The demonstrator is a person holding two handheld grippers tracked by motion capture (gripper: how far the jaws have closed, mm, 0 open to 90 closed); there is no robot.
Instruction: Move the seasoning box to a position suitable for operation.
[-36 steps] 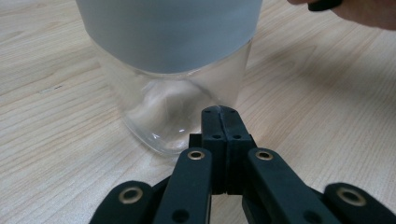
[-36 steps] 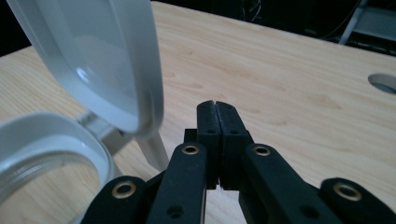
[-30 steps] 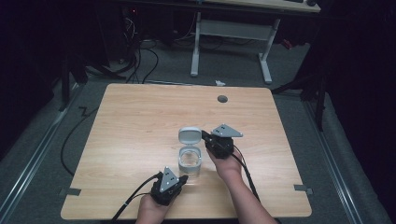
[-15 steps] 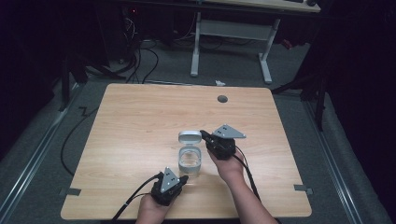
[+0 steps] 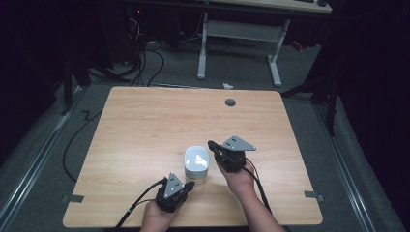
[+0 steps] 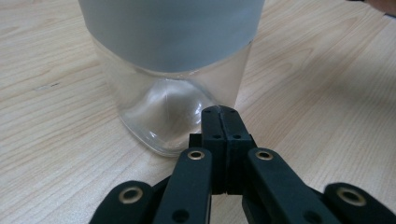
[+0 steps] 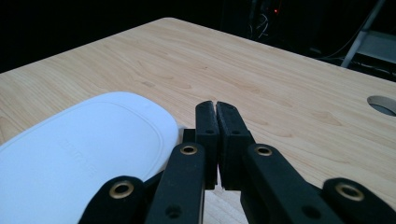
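Container (image 5: 197, 164), clear glass with a white lid (image 7: 79, 154) on top, stands upright near the front middle of the wooden surface (image 5: 145, 125). Left hand-held gripper (image 5: 189, 184) sits low at the front edge, jaws pressed fully together, tips right at the container's lower corner; from the left gripper view (image 6: 219, 112) they look to be touching the glass (image 6: 163, 116), though actual contact is hard to confirm. Nothing between the jaws. Right hand-held gripper (image 5: 211, 144) is just beside the container's right side at lid height, jaws also closed flat against each other and empty; in the right gripper view (image 7: 215, 108) the tips sit next to the lid's rounded edge, slightly above it. A grey three-cornered plate tops each gripper. Cable (image 5: 140, 203) trails from the left one off the front edge. Round grommet hole (image 5: 230, 102) near the far edge of the surface, well apart from the container.
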